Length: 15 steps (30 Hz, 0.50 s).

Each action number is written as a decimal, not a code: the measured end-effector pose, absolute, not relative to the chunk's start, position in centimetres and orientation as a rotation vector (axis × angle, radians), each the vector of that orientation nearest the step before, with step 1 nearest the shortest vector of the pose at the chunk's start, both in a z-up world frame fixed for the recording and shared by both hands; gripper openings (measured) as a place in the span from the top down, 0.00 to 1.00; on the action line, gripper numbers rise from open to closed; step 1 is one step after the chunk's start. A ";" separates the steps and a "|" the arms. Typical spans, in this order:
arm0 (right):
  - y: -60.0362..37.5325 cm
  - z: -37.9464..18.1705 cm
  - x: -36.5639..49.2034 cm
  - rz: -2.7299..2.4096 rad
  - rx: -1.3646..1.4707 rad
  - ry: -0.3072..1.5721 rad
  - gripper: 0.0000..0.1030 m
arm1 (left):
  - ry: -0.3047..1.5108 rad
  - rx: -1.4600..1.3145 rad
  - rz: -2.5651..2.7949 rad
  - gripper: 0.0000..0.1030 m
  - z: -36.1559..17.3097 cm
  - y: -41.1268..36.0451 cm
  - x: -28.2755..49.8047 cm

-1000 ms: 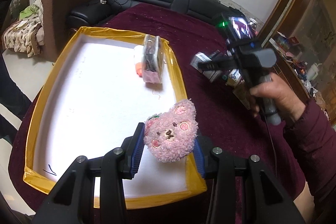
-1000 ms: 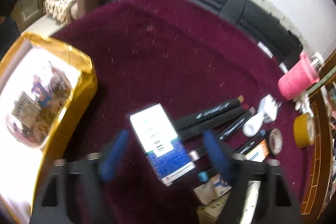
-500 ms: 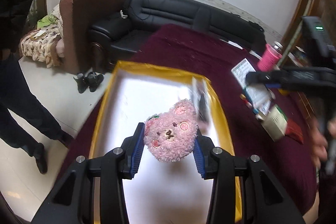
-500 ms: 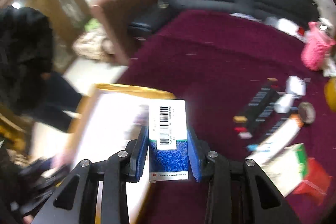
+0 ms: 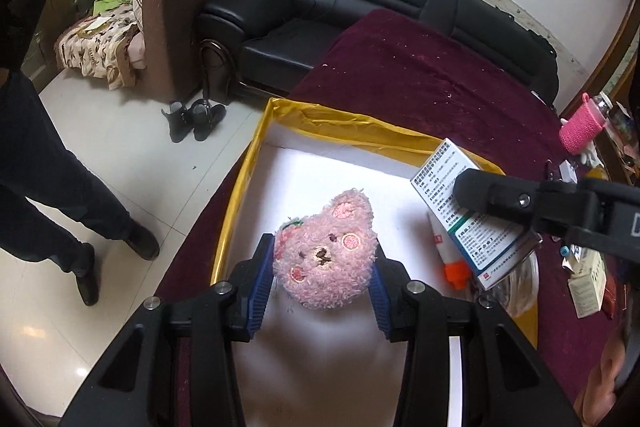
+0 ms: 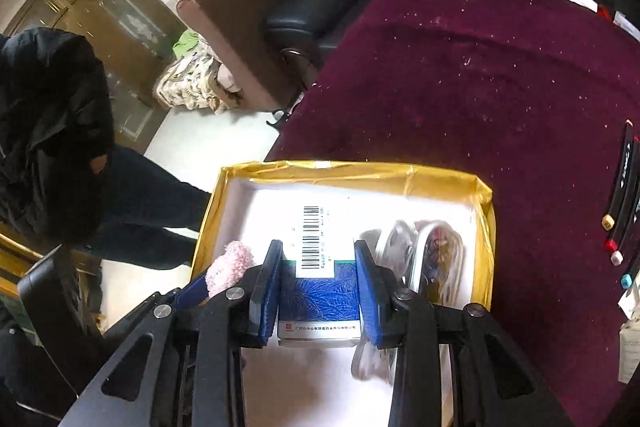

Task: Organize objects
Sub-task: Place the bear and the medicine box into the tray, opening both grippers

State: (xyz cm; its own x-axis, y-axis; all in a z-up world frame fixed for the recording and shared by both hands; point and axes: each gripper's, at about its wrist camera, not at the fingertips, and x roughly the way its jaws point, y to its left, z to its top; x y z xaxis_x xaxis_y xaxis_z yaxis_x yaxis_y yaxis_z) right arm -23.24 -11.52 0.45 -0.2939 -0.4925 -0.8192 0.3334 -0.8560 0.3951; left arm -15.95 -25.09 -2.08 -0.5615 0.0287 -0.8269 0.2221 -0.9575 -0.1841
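Right wrist: barcode label on blue-white box (image 6: 318,275).

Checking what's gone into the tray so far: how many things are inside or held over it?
4: bear in left gripper, box in right gripper, tube and clear pouch lying on the tray. More may be hidden.

Left gripper (image 5: 322,277) has the pink bear head (image 5: 326,253) squeezed between its blue pads, over the white tray (image 5: 236,203). Right gripper (image 5: 496,199) clamps a medicine box (image 5: 444,171) near the tray's right edge, above what's probably a tube (image 5: 446,253).
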 end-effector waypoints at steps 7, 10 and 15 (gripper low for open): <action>-12.7 -0.3 -23.7 -2.189 1.456 -0.172 0.63 | 0.406 1.375 -2.667 0.53 -2.0 -24.9 -16.2; -12.9 -0.6 -23.8 -2.189 1.469 -0.156 0.63 | 0.418 1.365 -2.678 0.45 -1.9 -24.9 -16.2; -13.1 -1.2 -24.0 -2.201 1.479 -0.153 0.61 | 0.435 1.347 -2.713 0.31 -1.4 -25.0 -16.0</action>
